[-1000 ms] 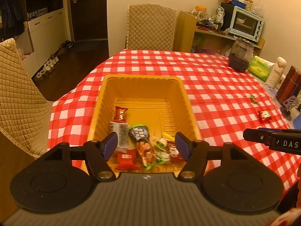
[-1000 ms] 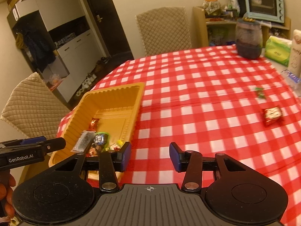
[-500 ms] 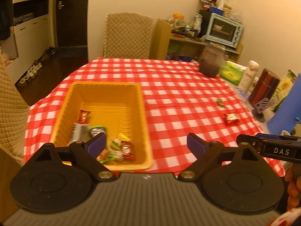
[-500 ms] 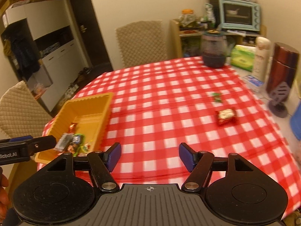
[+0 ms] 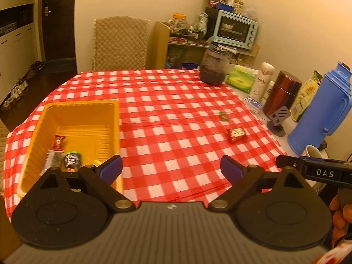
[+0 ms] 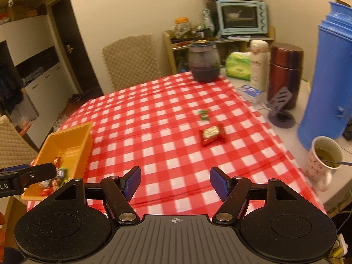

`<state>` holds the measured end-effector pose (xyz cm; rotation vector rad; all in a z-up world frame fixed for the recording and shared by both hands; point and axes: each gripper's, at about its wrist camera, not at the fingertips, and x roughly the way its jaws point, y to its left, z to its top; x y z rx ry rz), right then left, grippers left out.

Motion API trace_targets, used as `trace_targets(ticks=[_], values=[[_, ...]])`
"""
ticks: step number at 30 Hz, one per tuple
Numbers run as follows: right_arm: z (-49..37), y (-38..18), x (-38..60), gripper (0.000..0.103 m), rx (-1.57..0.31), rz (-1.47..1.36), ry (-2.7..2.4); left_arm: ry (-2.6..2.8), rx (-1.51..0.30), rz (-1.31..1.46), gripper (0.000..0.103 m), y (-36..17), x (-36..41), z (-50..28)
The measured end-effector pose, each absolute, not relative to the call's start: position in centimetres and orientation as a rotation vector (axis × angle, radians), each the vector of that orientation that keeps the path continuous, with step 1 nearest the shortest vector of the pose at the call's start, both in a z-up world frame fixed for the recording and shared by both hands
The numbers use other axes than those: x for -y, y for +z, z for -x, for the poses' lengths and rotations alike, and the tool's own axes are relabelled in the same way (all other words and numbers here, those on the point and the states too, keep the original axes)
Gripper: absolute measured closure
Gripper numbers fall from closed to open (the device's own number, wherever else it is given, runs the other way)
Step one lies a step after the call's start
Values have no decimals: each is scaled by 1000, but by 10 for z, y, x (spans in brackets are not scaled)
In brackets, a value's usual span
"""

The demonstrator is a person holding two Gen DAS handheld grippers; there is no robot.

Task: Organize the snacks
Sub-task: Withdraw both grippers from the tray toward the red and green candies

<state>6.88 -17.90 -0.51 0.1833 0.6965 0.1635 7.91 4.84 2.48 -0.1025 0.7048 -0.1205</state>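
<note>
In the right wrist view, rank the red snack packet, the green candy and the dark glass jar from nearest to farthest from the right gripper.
1. Red snack packet: ahead of the right gripper, slightly right.
2. Green candy: just beyond the packet.
3. Dark glass jar: at the table's far edge.

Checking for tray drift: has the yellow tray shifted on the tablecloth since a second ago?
No. The yellow tray sits on the same checks of the red checked tablecloth; only the camera swung right toward the red snack packet.

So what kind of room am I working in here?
Likely a home dining area: a table under a red checked tablecloth, a padded chair pulled up to it, and a toaster oven on a shelf behind.
</note>
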Motion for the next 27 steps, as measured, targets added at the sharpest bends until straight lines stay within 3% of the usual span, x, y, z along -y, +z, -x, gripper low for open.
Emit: trace_targets(ticks=[27], values=[[-110, -38, 262, 34, -716, -261, 36, -217, -751, 64, 8, -1, 19, -142]])
